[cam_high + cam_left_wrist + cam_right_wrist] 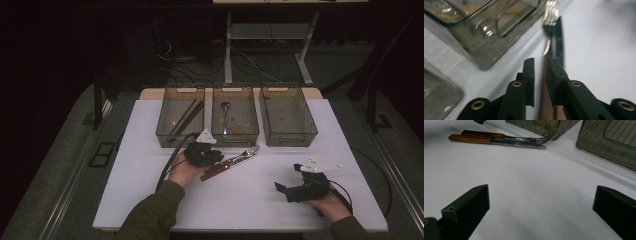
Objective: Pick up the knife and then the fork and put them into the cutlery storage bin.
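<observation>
My left gripper (539, 68), jaws narrowly apart, straddles the fork (549, 30) handle beside the knife (506, 142), near the middle bin (235, 117). Right gripper (541, 202) wide, idle. Next: close, lift.

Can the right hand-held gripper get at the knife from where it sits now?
Probably yes. The right hand-held gripper has its jaws wide open with bare white table between it and the knife. The fork lies right against the knife, which could crowd the grasp.
</observation>
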Demonstrator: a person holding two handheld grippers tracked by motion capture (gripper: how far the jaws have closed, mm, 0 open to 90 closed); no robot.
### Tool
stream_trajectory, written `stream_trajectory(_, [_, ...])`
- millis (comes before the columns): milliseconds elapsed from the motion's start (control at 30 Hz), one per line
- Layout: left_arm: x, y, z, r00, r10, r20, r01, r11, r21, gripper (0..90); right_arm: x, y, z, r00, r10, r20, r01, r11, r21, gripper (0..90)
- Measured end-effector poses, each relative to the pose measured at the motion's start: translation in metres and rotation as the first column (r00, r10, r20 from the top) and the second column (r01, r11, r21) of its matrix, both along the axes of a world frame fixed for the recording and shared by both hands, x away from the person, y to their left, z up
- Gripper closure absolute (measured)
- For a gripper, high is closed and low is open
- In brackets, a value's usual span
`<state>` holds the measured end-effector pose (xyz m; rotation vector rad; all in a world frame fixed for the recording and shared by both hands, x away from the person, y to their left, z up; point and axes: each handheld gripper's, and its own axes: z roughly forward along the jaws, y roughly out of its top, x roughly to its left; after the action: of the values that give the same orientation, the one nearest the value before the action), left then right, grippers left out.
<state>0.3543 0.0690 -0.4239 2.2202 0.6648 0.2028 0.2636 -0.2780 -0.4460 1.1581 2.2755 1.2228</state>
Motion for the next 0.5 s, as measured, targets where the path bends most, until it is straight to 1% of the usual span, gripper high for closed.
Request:
stream_trajectory(67, [-0.008, -0.002, 0.0, 0.9999, -0.006, 0.011, 0.006, 1.0, -0.007, 74.7, 0.0, 0.0, 0.0, 1.0, 0.002, 0.0, -0.002, 1.0, -0.001, 0.5])
stream_trajectory(133, [-0.015, -0.004, -0.002, 0.9994, -0.029, 0.021, 0.029, 0.9995, 0.012, 75.0, 0.0, 0.001, 0.0, 1.0, 0.003, 0.001, -0.003, 1.0, -0.002, 0.5])
stream_trajectory(200, [-0.019, -0.008, -0.006, 0.9987, -0.04, 0.033, 0.039, 0.9988, 0.029, 75.4, 0.0, 0.001, 0.0, 1.0, 0.005, 0.002, -0.005, 1.0, -0.003, 0.5])
stream_trajectory(300, [-0.019, -0.011, -0.011, 0.9985, -0.046, 0.03, 0.045, 0.9978, 0.05, 76.3, 0.0, 0.001, 0.0, 1.0, 0.004, 0.002, -0.004, 1.0, -0.004, 0.5])
stream_trajectory(367, [-0.018, -0.012, -0.013, 0.9986, -0.048, 0.023, 0.047, 0.9976, 0.051, 77.5, 0.0, 0.001, 0.0, 1.0, 0.002, 0.0, -0.002, 1.0, -0.004, 0.5])
stream_trajectory(500, [-0.018, -0.015, -0.016, 0.998, -0.058, 0.024, 0.056, 0.9963, 0.065, 77.8, 0.0, 0.0, 0.0, 1.0, 0.002, -0.001, -0.002, 1.0, -0.002, 0.5])
